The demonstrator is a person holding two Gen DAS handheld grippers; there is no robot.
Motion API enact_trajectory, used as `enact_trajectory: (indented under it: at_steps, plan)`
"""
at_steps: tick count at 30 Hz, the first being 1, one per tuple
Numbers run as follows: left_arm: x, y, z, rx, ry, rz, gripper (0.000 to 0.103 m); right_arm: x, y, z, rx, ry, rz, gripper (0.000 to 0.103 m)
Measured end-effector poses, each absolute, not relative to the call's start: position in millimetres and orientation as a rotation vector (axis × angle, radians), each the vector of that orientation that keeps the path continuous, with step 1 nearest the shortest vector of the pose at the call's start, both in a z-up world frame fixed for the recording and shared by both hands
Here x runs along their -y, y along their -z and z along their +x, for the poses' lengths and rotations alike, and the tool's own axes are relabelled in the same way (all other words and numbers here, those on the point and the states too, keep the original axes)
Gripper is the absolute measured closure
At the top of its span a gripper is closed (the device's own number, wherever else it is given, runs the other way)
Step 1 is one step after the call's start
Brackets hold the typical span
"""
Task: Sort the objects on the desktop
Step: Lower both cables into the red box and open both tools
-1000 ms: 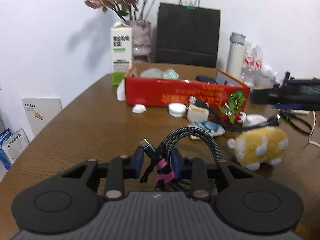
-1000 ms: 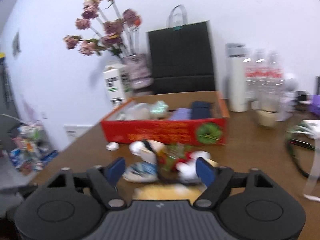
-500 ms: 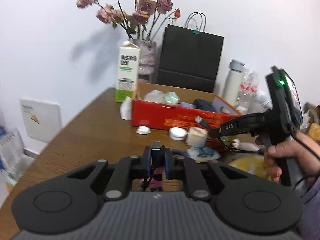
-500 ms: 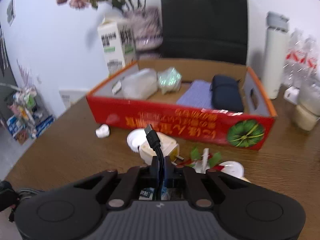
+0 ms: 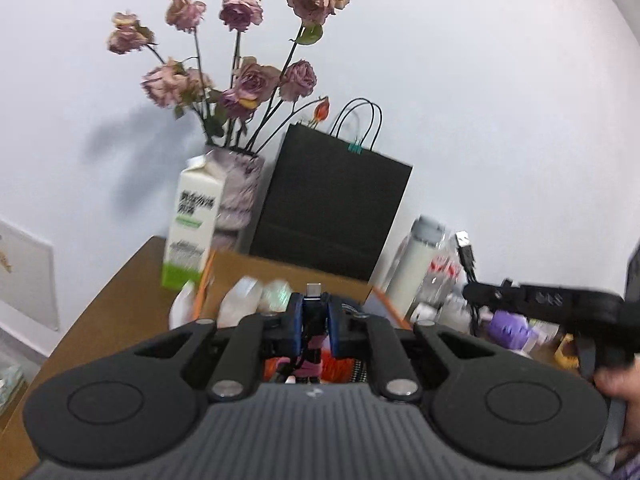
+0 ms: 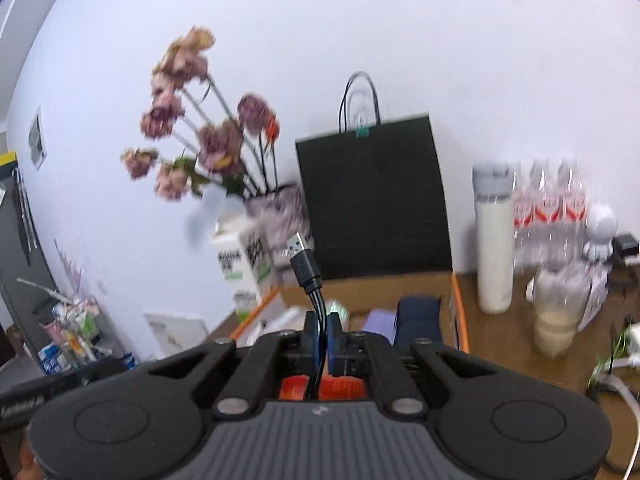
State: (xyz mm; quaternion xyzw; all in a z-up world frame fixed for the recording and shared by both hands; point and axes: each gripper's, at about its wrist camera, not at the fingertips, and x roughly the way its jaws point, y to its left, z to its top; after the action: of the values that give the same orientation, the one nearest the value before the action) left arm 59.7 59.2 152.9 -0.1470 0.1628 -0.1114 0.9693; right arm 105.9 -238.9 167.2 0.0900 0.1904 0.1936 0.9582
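My left gripper [image 5: 314,326] is shut on the USB-C end of a black cable [image 5: 314,312], whose small plug sticks up between the pads. My right gripper [image 6: 323,336] is shut on the same kind of black cable [image 6: 306,270] just below its USB-A plug, which points up. Both are raised above the red cardboard box [image 6: 458,308], which holds a dark pouch [image 6: 418,320], a purple cloth and clear wrapped items [image 5: 248,294]. In the left wrist view the right gripper [image 5: 540,300] is at the right with the USB-A plug [image 5: 466,250] standing above it.
At the back stand a vase of dried roses [image 5: 240,192], a milk carton [image 5: 194,226], a black paper bag [image 5: 332,208], a white flask [image 6: 494,240], water bottles [image 6: 552,208] and a jar [image 6: 558,312]. Wooden table [image 5: 116,304] lies below.
Both grippers have risen and tilted up with the cable ends held. The table items in front of the box have dropped out of view. The right gripper shut on the cable during the past second.
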Motion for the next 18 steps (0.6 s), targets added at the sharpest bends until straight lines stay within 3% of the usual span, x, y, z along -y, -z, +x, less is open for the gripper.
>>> enact_trajectory:
  at_steps: [10,18]
  plan:
    - [-37,-148,225,-0.502,0.215,-0.278,0.09,221,-206,223,-0.427,-0.43,0.165,0.1]
    - [-25,-68,328,-0.781,0.169,-0.178,0.089,188,-128,347,-0.708,-0.364,0.138,0.1]
